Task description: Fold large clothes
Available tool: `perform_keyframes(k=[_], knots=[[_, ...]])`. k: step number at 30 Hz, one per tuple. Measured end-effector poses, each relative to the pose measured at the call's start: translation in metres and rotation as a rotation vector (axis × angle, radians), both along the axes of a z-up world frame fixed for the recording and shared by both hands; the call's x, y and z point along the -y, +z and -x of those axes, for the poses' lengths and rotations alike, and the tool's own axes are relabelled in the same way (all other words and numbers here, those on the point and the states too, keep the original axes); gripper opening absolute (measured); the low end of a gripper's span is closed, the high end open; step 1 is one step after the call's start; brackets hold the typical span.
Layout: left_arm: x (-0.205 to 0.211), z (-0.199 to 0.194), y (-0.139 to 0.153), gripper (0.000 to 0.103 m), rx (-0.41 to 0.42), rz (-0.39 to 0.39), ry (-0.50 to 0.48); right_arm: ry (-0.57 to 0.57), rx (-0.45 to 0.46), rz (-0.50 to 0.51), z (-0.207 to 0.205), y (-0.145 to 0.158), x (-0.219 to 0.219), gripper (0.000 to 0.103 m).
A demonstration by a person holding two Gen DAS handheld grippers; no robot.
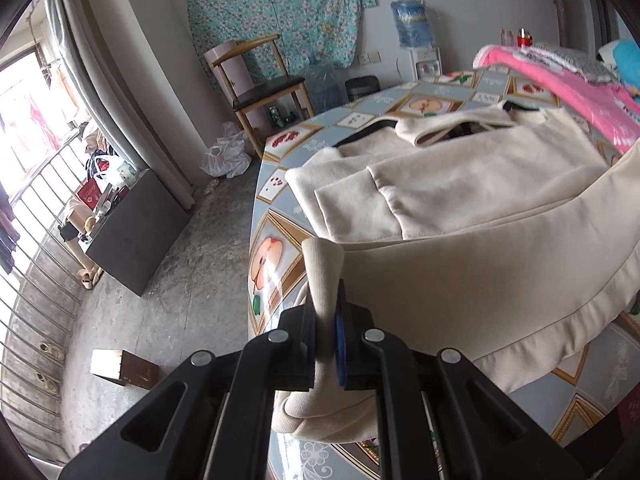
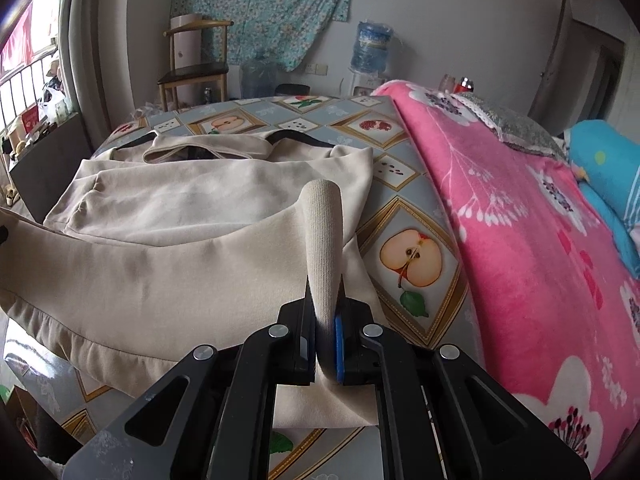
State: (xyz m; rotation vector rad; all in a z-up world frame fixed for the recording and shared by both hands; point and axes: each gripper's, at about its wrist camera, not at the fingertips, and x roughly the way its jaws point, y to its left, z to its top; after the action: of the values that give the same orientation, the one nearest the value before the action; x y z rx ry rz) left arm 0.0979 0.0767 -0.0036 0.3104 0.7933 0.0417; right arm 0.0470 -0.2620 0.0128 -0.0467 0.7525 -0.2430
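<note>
A large cream sweatshirt (image 1: 460, 184) lies spread on the round table (image 1: 276, 264) with its fruit-print cloth; both sleeves are folded across its body. The near hem is lifted off the table and sags between the two grippers. My left gripper (image 1: 326, 320) is shut on the hem's left corner, a fold of cloth standing up between its pads. In the right wrist view the same sweatshirt (image 2: 180, 208) stretches left, and my right gripper (image 2: 326, 320) is shut on the ribbed right corner of the hem. A dark lining shows at the collar (image 2: 200, 152).
A pink flowered blanket (image 2: 520, 240) covers the table's right side, with a blue cushion (image 2: 604, 168) beyond. A wooden chair (image 1: 260, 80), a water dispenser (image 1: 414, 24), plastic bags and a dark low cabinet (image 1: 136, 232) stand on the concrete floor to the left, by a barred window.
</note>
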Motion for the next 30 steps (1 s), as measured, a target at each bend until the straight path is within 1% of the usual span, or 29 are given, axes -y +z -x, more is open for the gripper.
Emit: perform_keyframes(k=[4,8,11,14,17,20,22,26,28,30], knots=[[-0.003,0.001,0.006,0.007,0.038,0.007,-0.007,-0.006,0.034,0.009,0.002,0.008,-0.002,0.007],[-0.006,-0.007,0.008,0.007,0.049,0.023,-0.010,-0.018,0.046,-0.007,-0.004,0.009,-0.001,0.007],[-0.005,-0.015,0.004,0.007,0.044,0.018,-0.013,-0.026,0.051,-0.030,-0.009,0.007,0.002,0.007],[-0.003,-0.016,0.004,0.007,0.043,0.012,-0.015,-0.035,0.063,-0.033,-0.010,0.008,0.001,0.007],[-0.002,-0.009,0.009,0.007,0.055,0.016,-0.033,-0.031,0.073,-0.008,-0.004,0.012,-0.002,0.007],[-0.006,0.008,0.018,0.007,0.077,0.042,-0.052,-0.024,0.085,0.002,0.010,0.018,-0.002,0.007],[-0.013,0.021,0.024,0.007,0.087,0.070,-0.049,-0.028,0.093,-0.013,0.022,0.021,0.002,0.007],[-0.027,0.045,0.033,0.007,0.119,0.149,-0.035,-0.040,0.107,-0.044,0.038,0.026,0.008,0.006],[-0.029,0.048,0.034,0.007,0.126,0.158,-0.031,-0.042,0.120,-0.062,0.040,0.028,0.011,0.006],[-0.028,0.042,0.033,0.007,0.126,0.149,-0.032,-0.041,0.133,-0.079,0.035,0.029,0.014,0.006]])
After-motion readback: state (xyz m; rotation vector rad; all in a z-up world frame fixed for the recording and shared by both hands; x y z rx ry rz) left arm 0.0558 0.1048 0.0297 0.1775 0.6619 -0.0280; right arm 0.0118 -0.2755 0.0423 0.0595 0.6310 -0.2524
